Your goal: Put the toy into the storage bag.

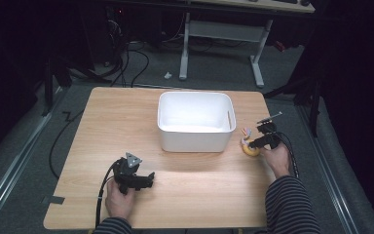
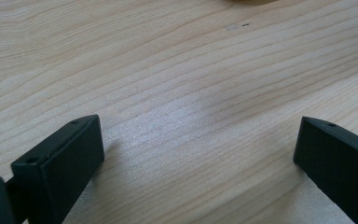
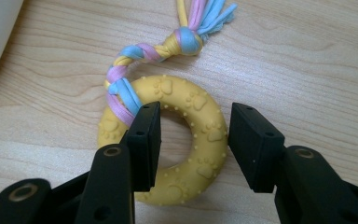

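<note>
From above, a white bin (image 1: 196, 122) sits at the middle of the tabletop (image 1: 102, 126). The left gripper (image 1: 150, 180) rests near the front edge, the right gripper (image 1: 251, 141) is just right of the bin, over a yellow ring toy (image 1: 250, 151).

In the left gripper view, the fingers (image 2: 60, 163) stand wide above bare wood.

In the right gripper view, the fingers (image 3: 144, 140) are partly open, straddling the right side of the ring toy (image 3: 209, 135), one inside its hole; whether they touch it I cannot tell. A braided rope (image 3: 140, 53) tied to the ring runs away from the gripper.
</note>
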